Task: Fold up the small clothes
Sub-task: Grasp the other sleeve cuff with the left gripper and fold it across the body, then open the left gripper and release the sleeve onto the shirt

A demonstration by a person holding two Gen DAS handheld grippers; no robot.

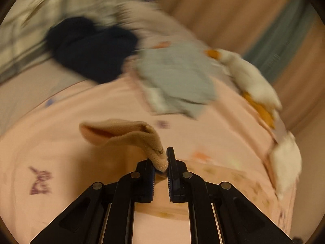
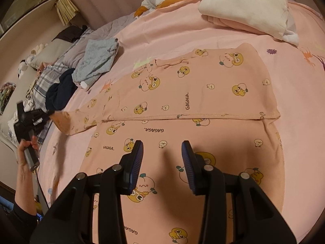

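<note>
A pink printed baby garment (image 2: 182, 101) lies spread across the middle of the right wrist view on a pink bed sheet (image 2: 294, 142), its upper half folded down over the lower. Its sleeve cuff (image 1: 121, 132) at the left edge is pinched in the left gripper (image 1: 161, 167), whose jaws are closed on the fabric and lift it clear of the sheet. The right gripper (image 2: 162, 154) hovers over the garment's lower part, jaws apart and holding nothing. A hand (image 2: 25, 152) grips the left tool's handle at lower left. Farther off, upper left, lie a grey garment (image 2: 97, 61) and a dark navy one (image 2: 61, 93); folded white cloth (image 2: 243, 6) sits at upper right.
</note>
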